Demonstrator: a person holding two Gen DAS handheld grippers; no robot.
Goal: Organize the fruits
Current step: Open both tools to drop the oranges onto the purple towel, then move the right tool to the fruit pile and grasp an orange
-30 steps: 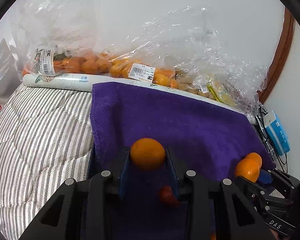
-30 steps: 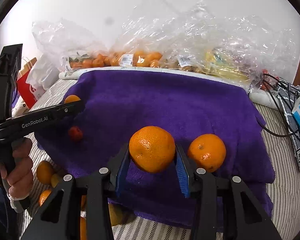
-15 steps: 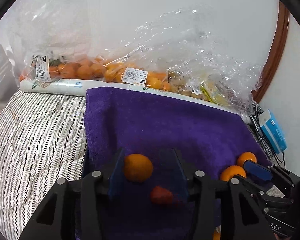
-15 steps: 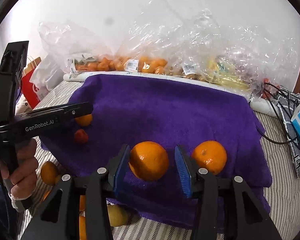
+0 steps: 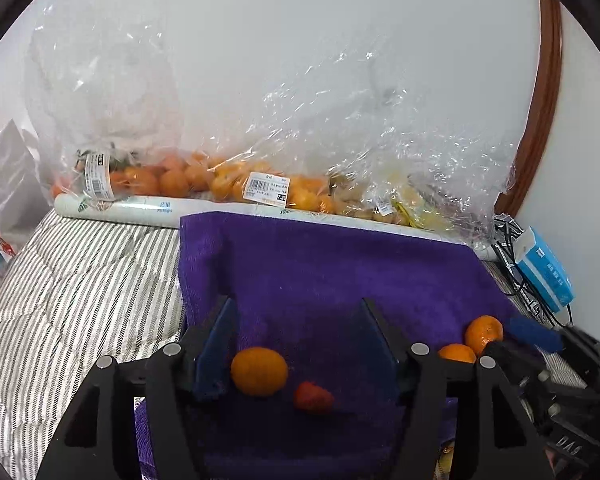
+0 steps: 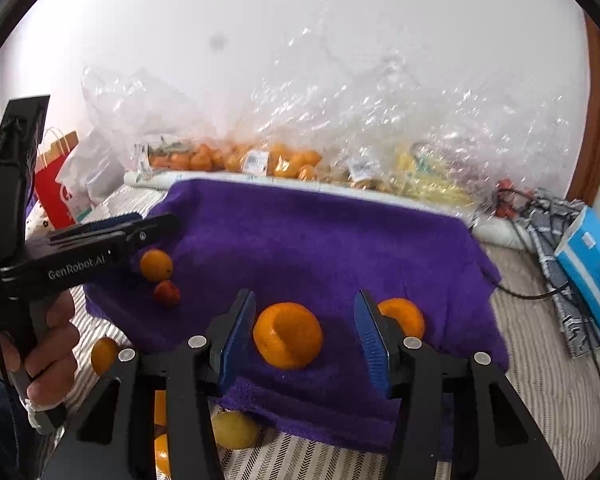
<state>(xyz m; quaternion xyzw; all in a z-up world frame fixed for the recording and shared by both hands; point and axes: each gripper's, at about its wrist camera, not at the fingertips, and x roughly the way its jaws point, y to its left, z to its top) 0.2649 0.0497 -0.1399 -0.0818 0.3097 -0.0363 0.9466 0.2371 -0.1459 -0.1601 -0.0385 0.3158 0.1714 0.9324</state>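
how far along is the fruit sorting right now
Done: four fruits lie on the purple towel: a small orange beside a red fruit, and two larger oranges. In hand: nothing; the left hand-held gripper and the right hand-held gripper are both open. Left: loose fruit off the towel's near edge, including a yellow one, plus the bagged fruit behind.

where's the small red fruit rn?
The small red fruit lies on the purple towel near its left edge, just right of a small orange, between the open fingers of the left gripper in the left wrist view.
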